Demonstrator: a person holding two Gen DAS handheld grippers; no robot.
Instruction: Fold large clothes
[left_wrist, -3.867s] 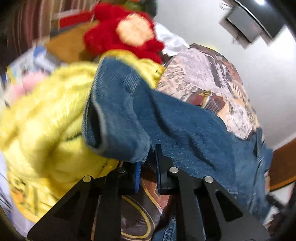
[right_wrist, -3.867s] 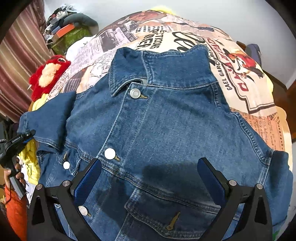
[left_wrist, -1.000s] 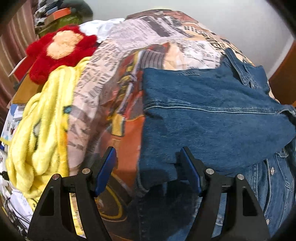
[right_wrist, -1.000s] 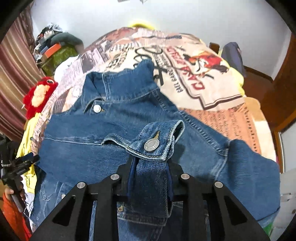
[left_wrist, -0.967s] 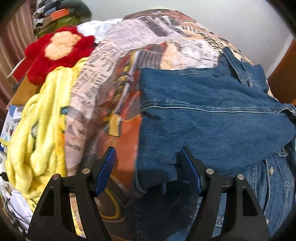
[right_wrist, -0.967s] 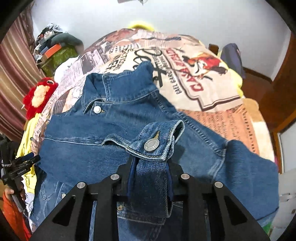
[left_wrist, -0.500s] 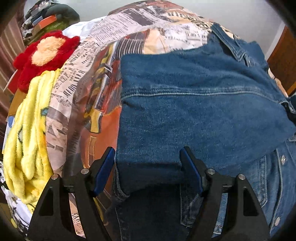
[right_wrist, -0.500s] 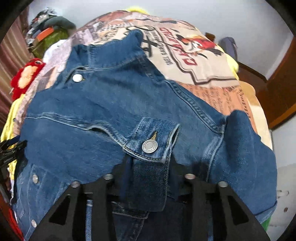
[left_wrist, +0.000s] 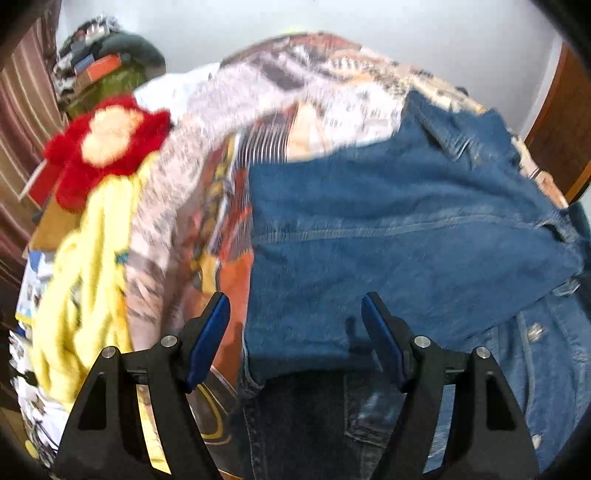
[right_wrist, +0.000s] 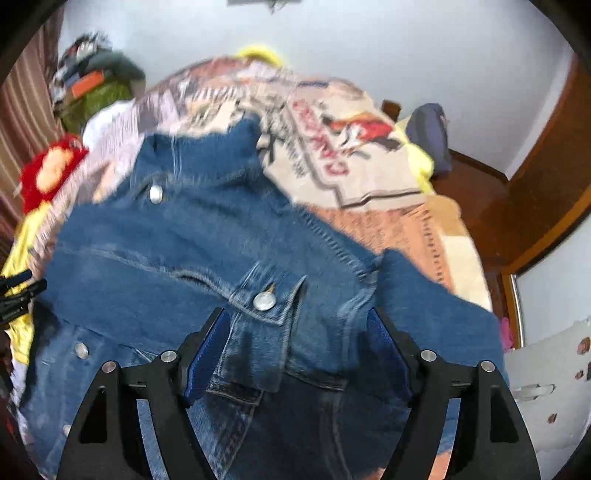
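Note:
A blue denim jacket (left_wrist: 406, 240) lies front up on the printed bedspread (left_wrist: 295, 92), with both sleeves folded in across its chest. My left gripper (left_wrist: 295, 306) hovers open over the edge of the folded left sleeve, its blue pads clear of the cloth. In the right wrist view the jacket (right_wrist: 184, 240) fills the middle. The buttoned cuff (right_wrist: 269, 299) of the other sleeve rests on the jacket between the jaws of my right gripper (right_wrist: 297, 321). Those jaws are opening and the pads stand off the cuff on both sides.
A red plush toy (left_wrist: 107, 144) and a yellow fleece blanket (left_wrist: 85, 277) lie along the bed's left side. Boxes and bags (right_wrist: 92, 88) are piled at the back left. A dark bag (right_wrist: 432, 136) and brown woodwork (right_wrist: 535, 184) stand to the right of the bed.
My right gripper has opened and let go of the cuff, which now lies on the jacket. Both grippers have drawn back and risen a little. The left stays open.

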